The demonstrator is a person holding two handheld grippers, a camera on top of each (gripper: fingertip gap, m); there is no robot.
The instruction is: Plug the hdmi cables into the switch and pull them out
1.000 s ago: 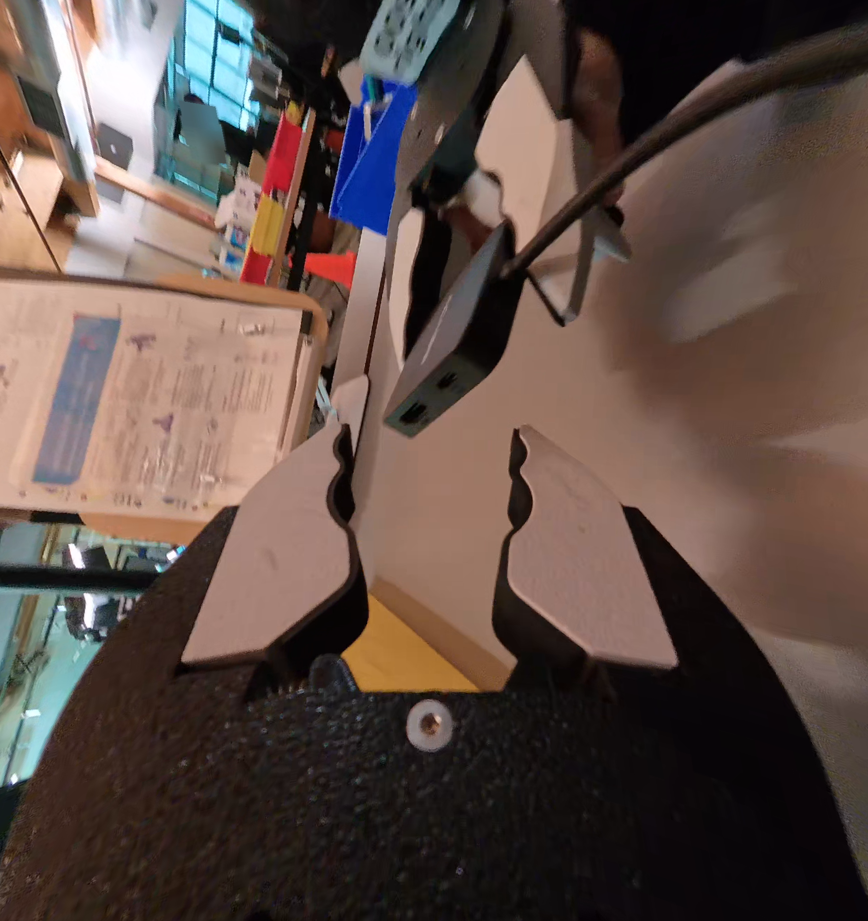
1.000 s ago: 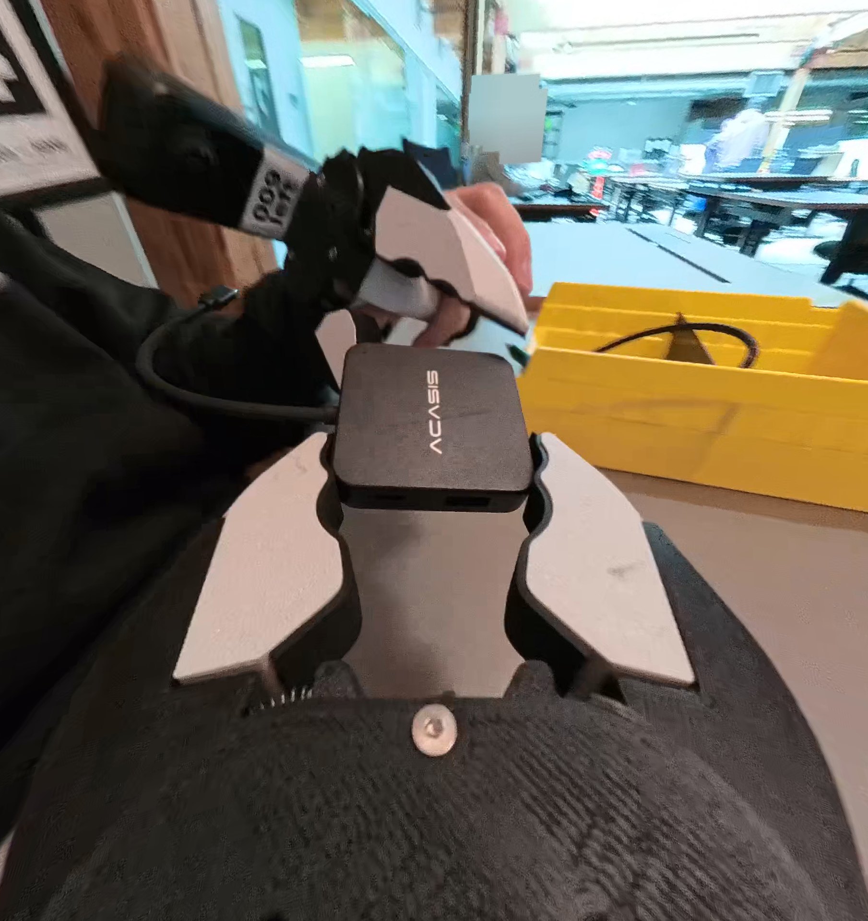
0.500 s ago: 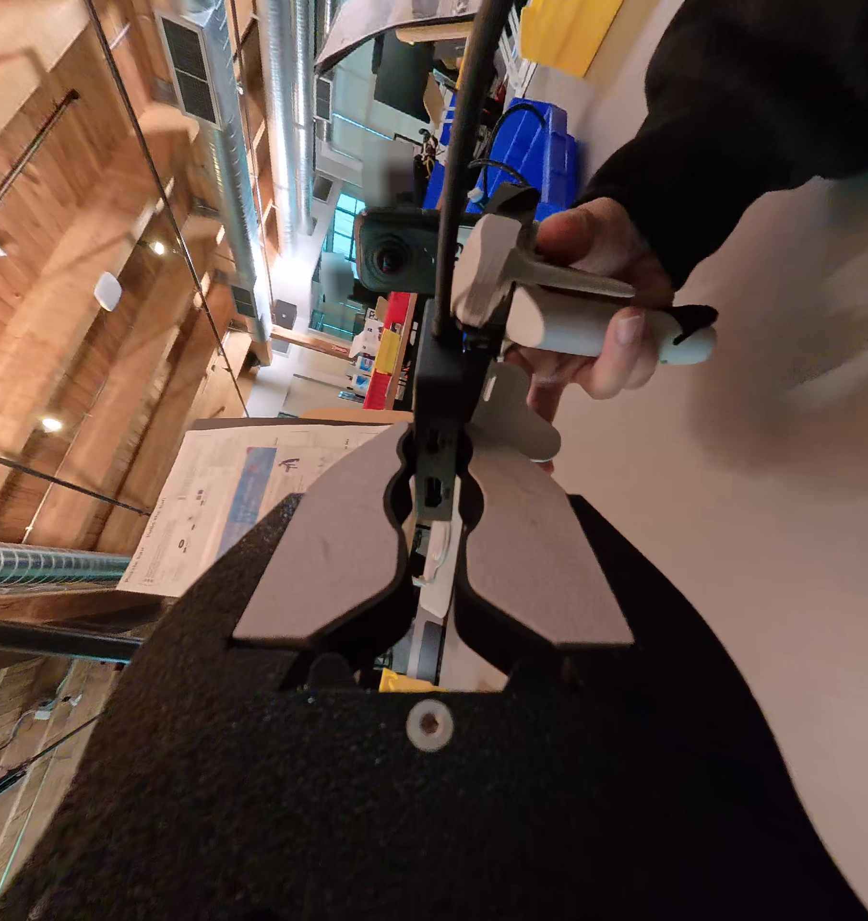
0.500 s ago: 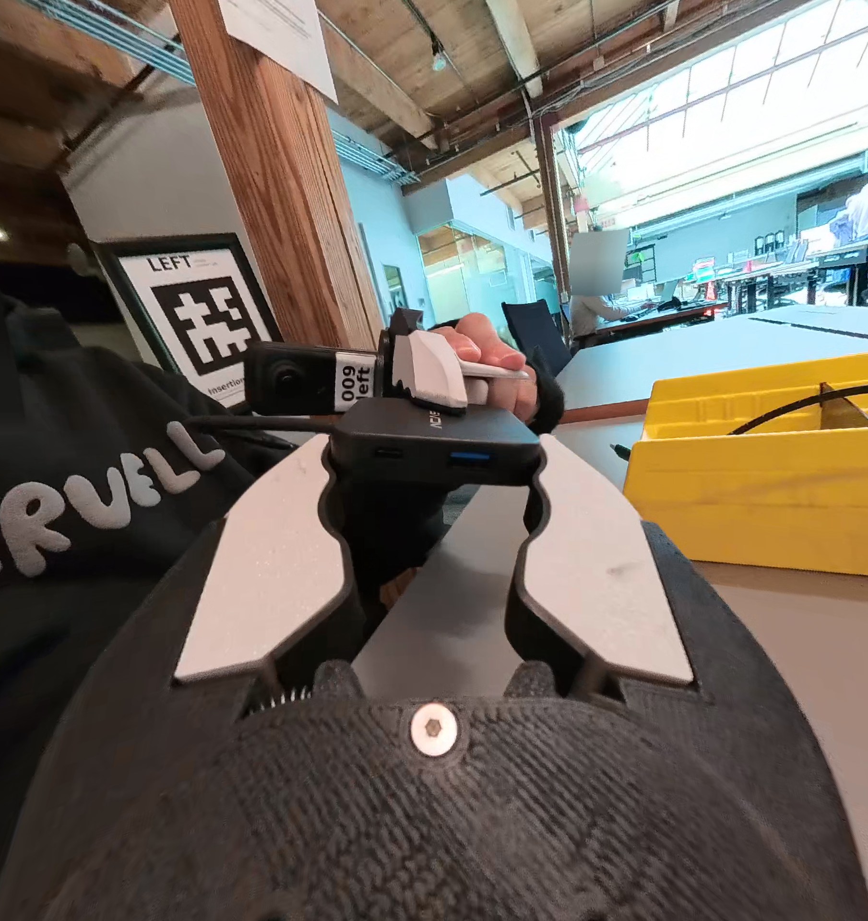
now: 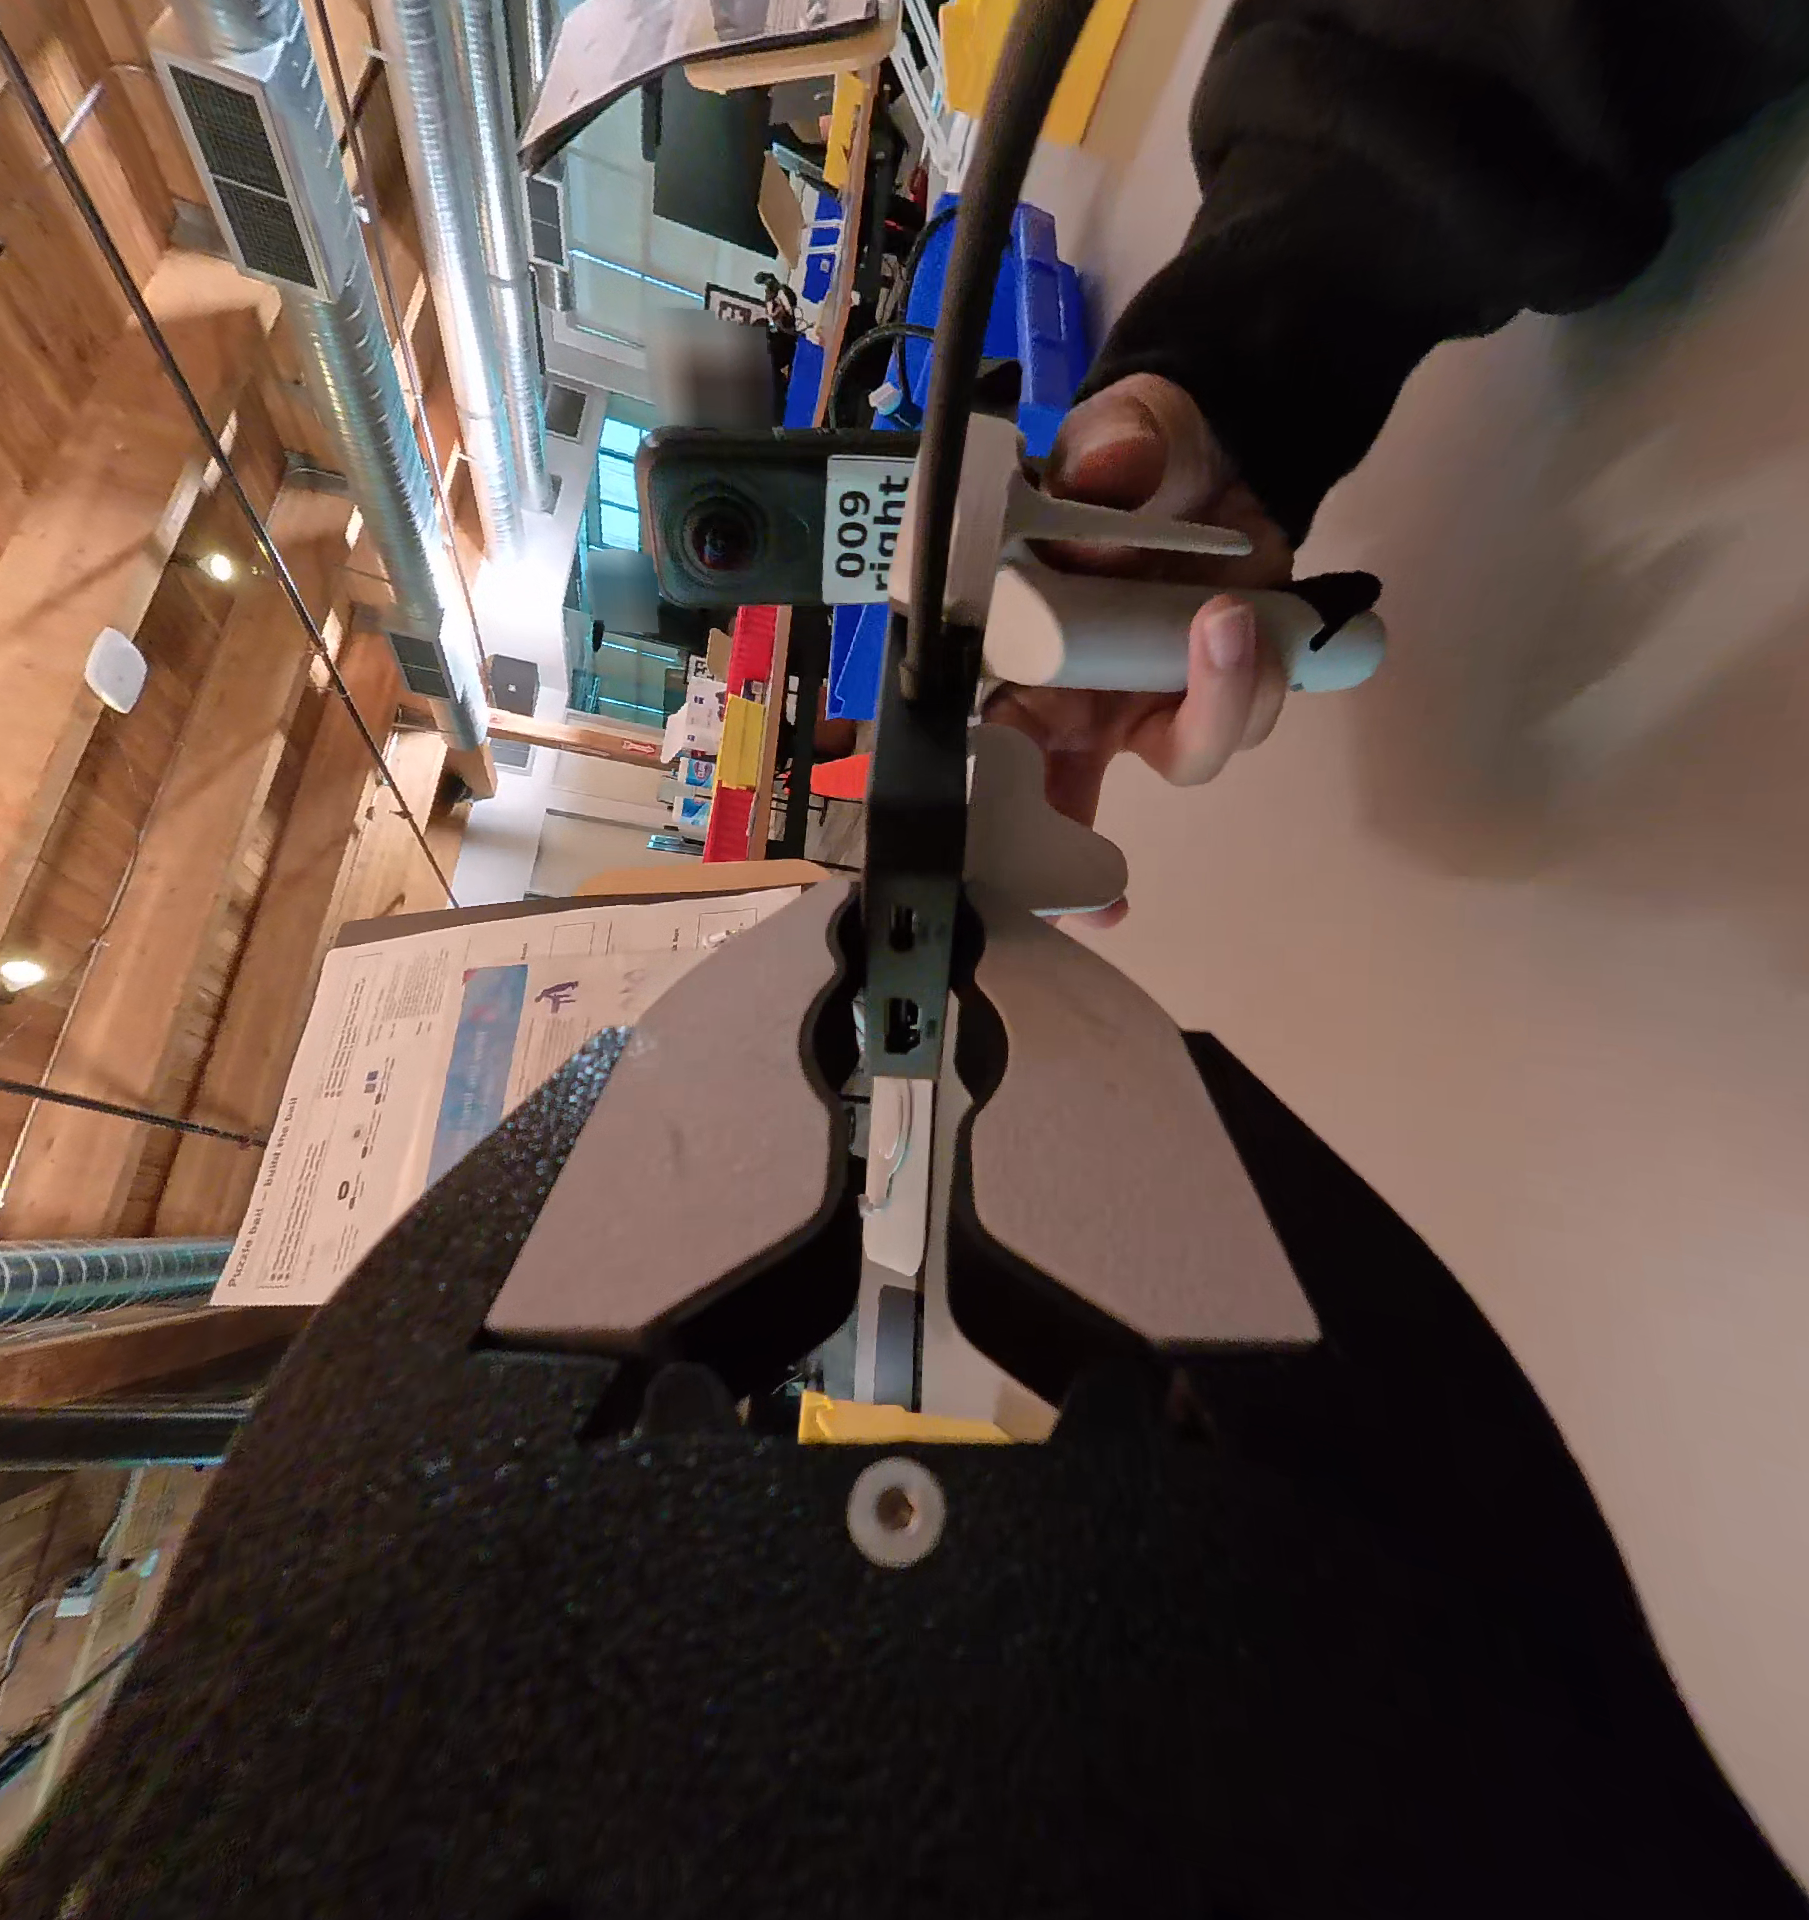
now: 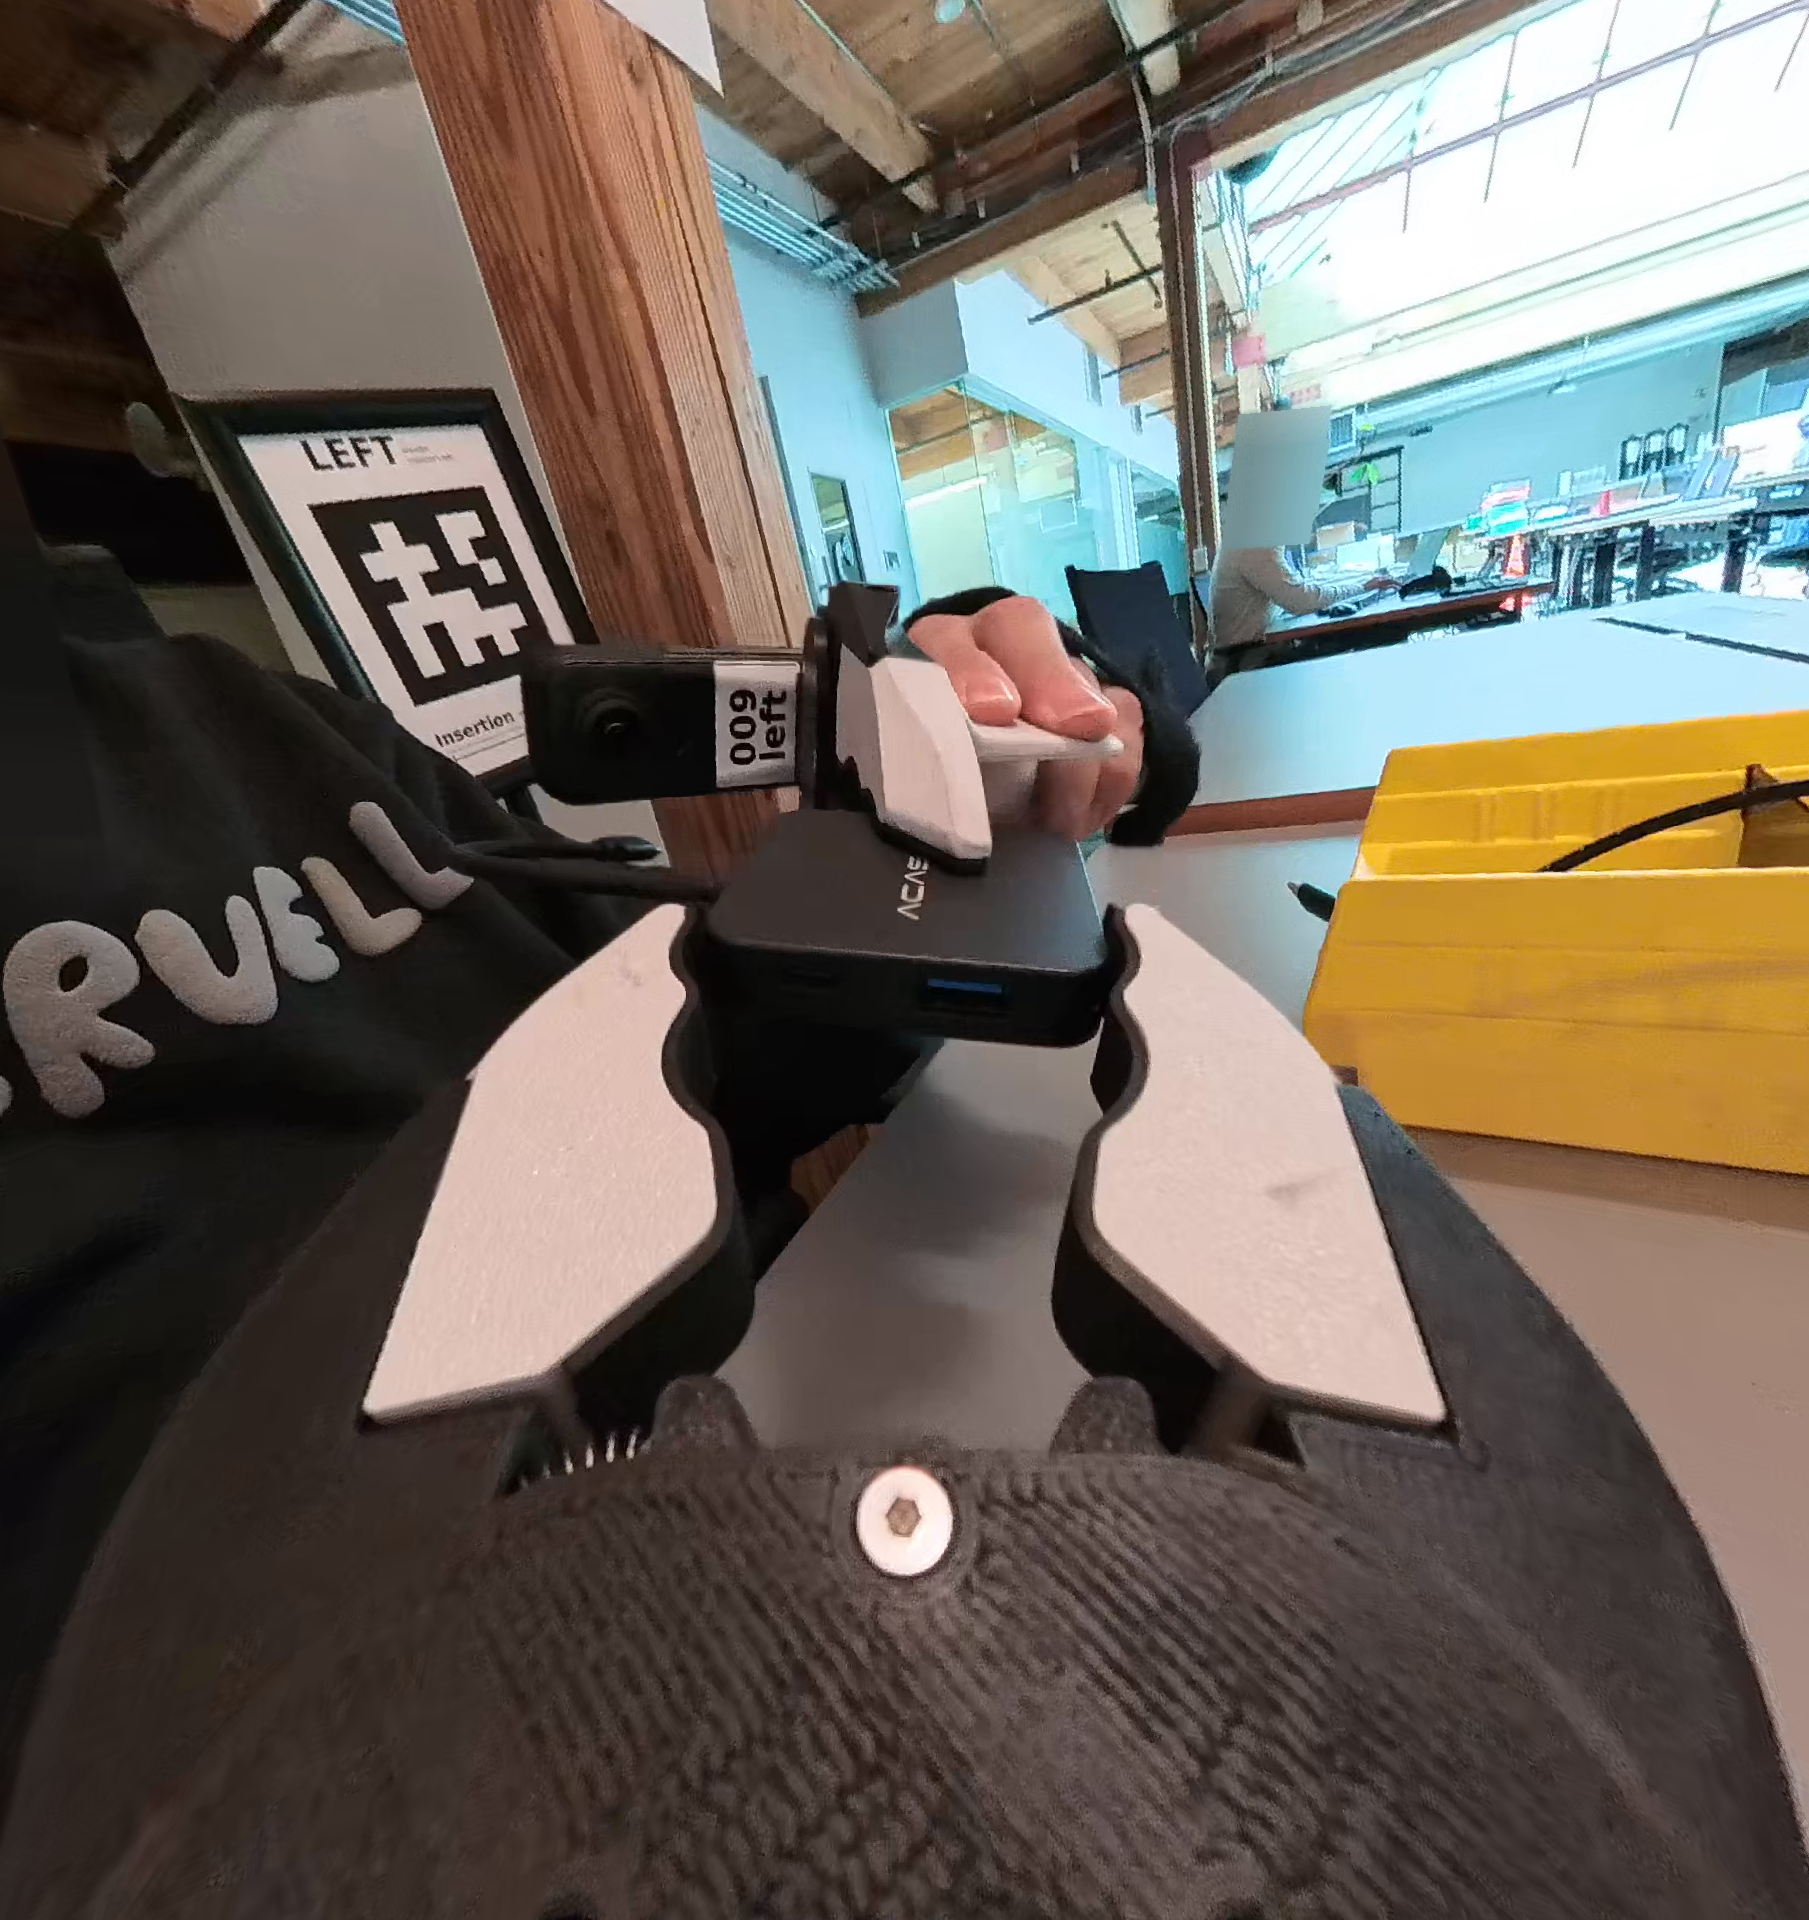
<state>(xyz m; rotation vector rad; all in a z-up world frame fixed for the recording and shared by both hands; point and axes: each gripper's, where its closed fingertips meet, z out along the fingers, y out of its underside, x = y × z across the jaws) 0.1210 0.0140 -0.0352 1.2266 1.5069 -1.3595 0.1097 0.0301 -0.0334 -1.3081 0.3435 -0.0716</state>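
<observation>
Grippers (image 5: 905, 997) (image 6: 905, 971) seemingly clamped on switch (image 6: 910, 935)

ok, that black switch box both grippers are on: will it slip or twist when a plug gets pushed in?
Probably little twist: the switch is pinched across its width by the right gripper and across its thickness by the left gripper. Its smooth casing might slide. The attached cable looks stiff enough to tug.

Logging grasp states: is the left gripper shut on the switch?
Shut on it: the left gripper has both fingers against the switch, edge-on between them.
</observation>
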